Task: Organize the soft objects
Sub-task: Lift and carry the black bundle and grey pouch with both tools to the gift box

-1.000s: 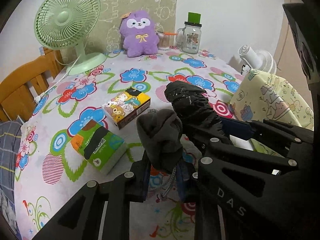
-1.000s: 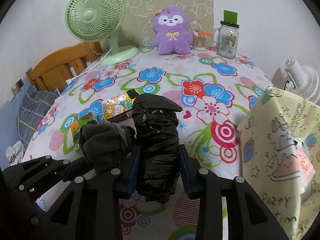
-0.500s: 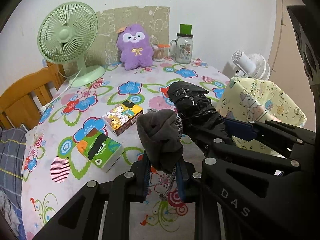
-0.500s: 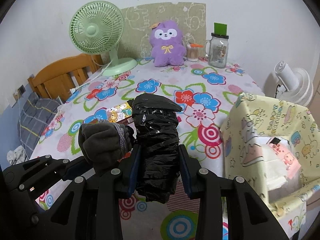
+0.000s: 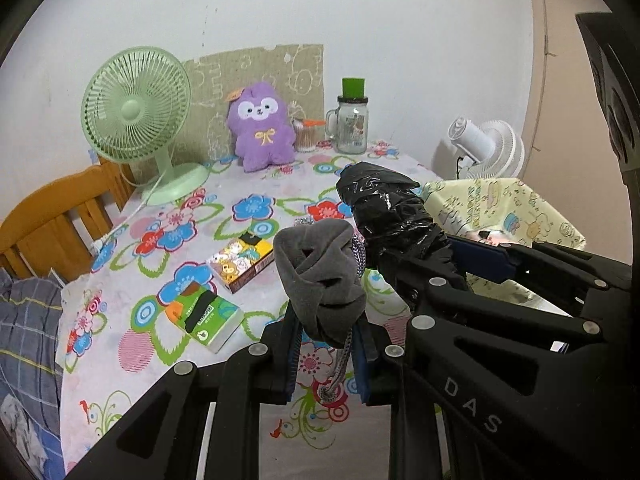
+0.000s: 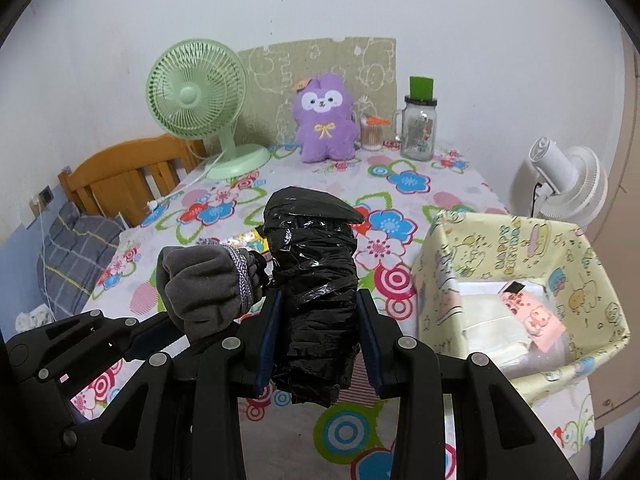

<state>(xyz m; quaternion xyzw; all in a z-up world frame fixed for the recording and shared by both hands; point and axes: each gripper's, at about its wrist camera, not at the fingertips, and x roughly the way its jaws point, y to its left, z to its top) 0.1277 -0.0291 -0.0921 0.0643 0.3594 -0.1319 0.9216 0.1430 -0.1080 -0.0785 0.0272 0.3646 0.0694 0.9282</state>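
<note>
My left gripper [image 5: 326, 356] is shut on a bunched grey sock [image 5: 320, 280] with a knitted cuff and holds it above the flowered tablecloth [image 5: 132, 312]. Beside it, my right gripper [image 6: 318, 344] is shut on a roll of black plastic bags [image 6: 314, 292], also lifted off the table. In the right wrist view the grey sock [image 6: 200, 284] shows at the left; in the left wrist view the black roll [image 5: 388, 212] shows at the right. A yellow cartoon-print fabric bin [image 6: 520, 280] stands open at the table's right, with pale folded items inside.
On the table lie a green tissue pack [image 5: 204, 316] and a cartoon-print box [image 5: 240, 260]. At the back stand a green desk fan [image 5: 140, 120], a purple plush toy [image 5: 262, 132], a cotton-swab tub [image 5: 306, 140] and a glass jar [image 5: 352, 120]. A white fan [image 6: 568, 184] and wooden chair [image 6: 132, 176] flank the table.
Both grippers have risen and drawn back with the sock and the black roll still held. The table items look smaller and lower, and the yellow bin's open inside has come into view.
</note>
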